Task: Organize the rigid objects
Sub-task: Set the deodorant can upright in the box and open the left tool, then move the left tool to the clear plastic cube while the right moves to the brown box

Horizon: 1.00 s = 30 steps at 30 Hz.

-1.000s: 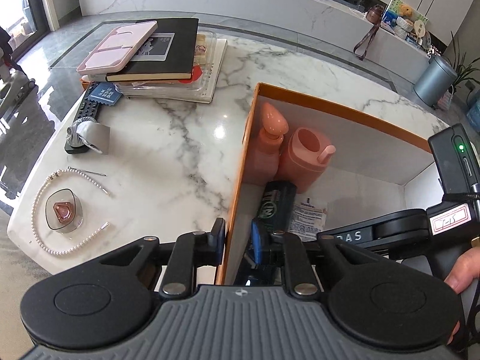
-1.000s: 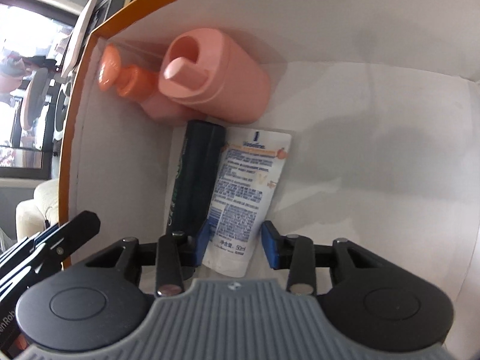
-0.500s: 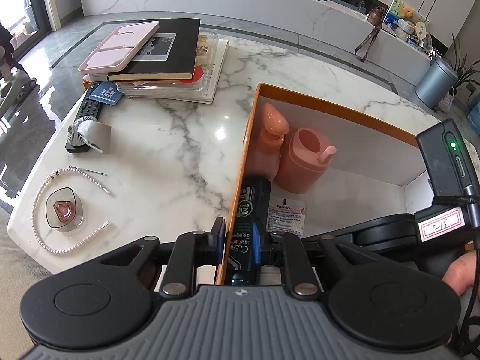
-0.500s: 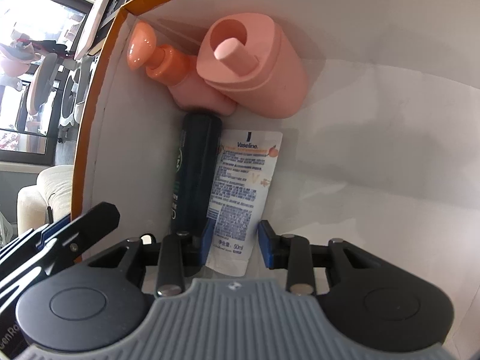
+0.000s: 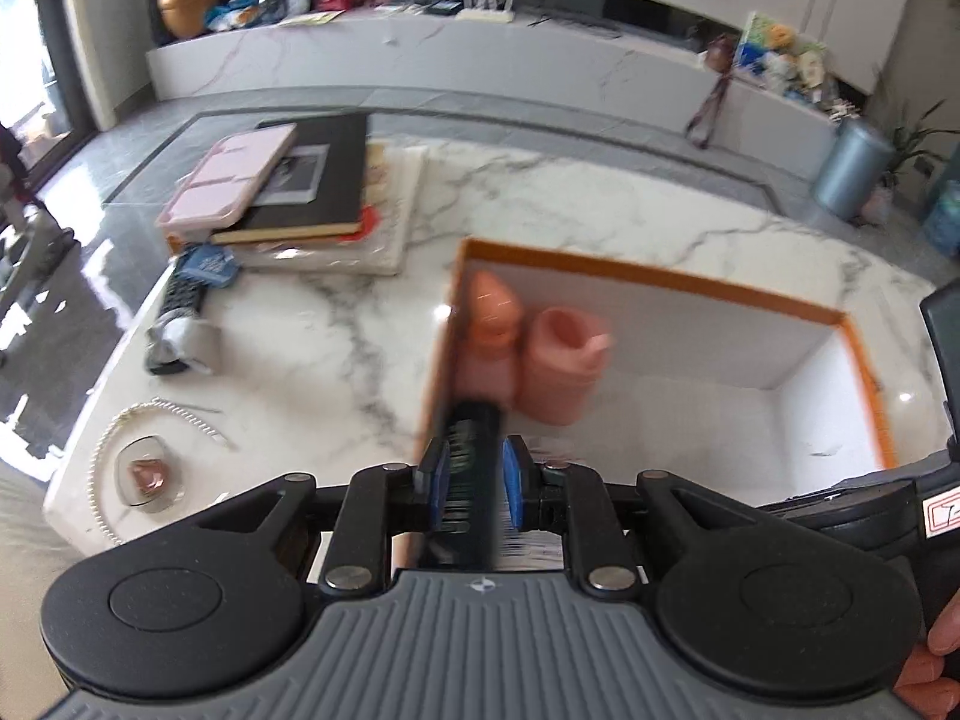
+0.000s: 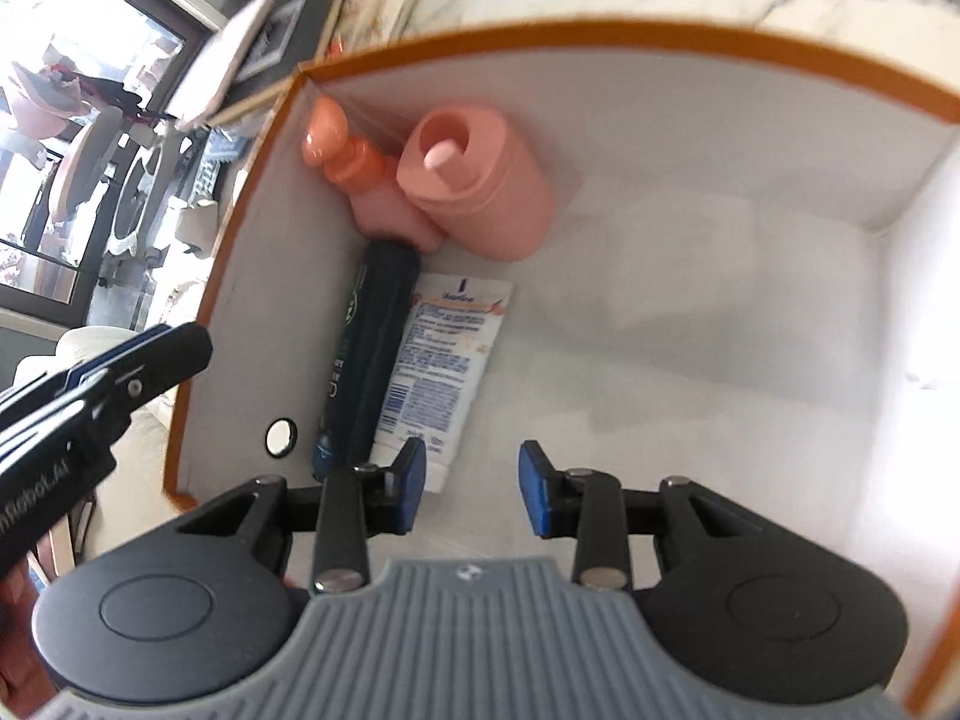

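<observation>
- Right wrist view looks down into the box [image 6: 600, 42], white inside with an orange rim, where the sorted things sit packed into one corner so the rest of the floor stays free.
- Pump bottle [image 6: 360, 180] and pink cup [image 6: 480, 192] lean side by side against the far wall. The dark bottle [image 6: 372, 348] lies along the side wall with its end against them, and the flat tube [image 6: 444, 360] lies touching its side.
- Right gripper [image 6: 474, 492] hovers above the near end of the tube with its fingers apart and nothing between them. I judge the tube is already set down.
- Left gripper [image 5: 471, 480] sits at the box's side wall with its fingers drawn close together, probably to steady the box. Blur hides whether they pinch the wall. The dark bottle seen between them lies on the box floor and is not held.
- Books [image 5: 300, 192] and a bead string [image 5: 102, 468] are out on the bench [image 5: 330, 348], likely awaiting sorting.
</observation>
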{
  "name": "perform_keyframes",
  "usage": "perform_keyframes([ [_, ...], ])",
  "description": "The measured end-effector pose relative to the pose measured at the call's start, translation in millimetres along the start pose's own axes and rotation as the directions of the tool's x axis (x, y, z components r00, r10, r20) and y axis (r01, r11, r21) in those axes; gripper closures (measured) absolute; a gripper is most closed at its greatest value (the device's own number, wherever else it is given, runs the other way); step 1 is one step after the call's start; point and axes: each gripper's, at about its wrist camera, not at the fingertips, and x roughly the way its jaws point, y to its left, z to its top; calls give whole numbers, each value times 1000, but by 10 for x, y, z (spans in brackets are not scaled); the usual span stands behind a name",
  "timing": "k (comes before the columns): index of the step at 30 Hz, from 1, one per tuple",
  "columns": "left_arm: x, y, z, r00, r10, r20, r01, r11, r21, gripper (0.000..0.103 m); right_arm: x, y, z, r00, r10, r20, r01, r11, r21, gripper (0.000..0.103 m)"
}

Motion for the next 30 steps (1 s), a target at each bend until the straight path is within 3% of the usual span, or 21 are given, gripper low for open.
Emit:
perform_keyframes([
  [3,-103,-193,-5,999,-30,16,29,999,28,82,-173,-74,-16,999,6,46,-6,1000,3,67],
  [7,-236,-520,-65,992,-120,27,117,990,77,82,-569,-197,-136,990,4,138,-2,1000,-16,67],
  [12,-337,-1040,-147,960,-277,32,269,950,157,82,-1062,-477,-420,961,-59,271,62,998,-2,66],
  [22,-314,-2194,-444,896,-443,-4,423,853,306,82,-1651,-1471,-1130,874,-256,414,215,966,143,65],
  [24,-287,-2396,-502,886,-464,-14,442,835,327,82,-1710,-1655,-1278,853,-284,437,237,958,161,54],
  [26,-233,-2594,-555,879,-474,-38,456,818,351,82,-1779,-1818,-1406,834,-322,447,272,946,174,53],
  [30,-148,-3014,-721,882,-464,-78,448,778,440,78,-1854,-2107,-1621,791,-430,435,391,903,179,53],
])
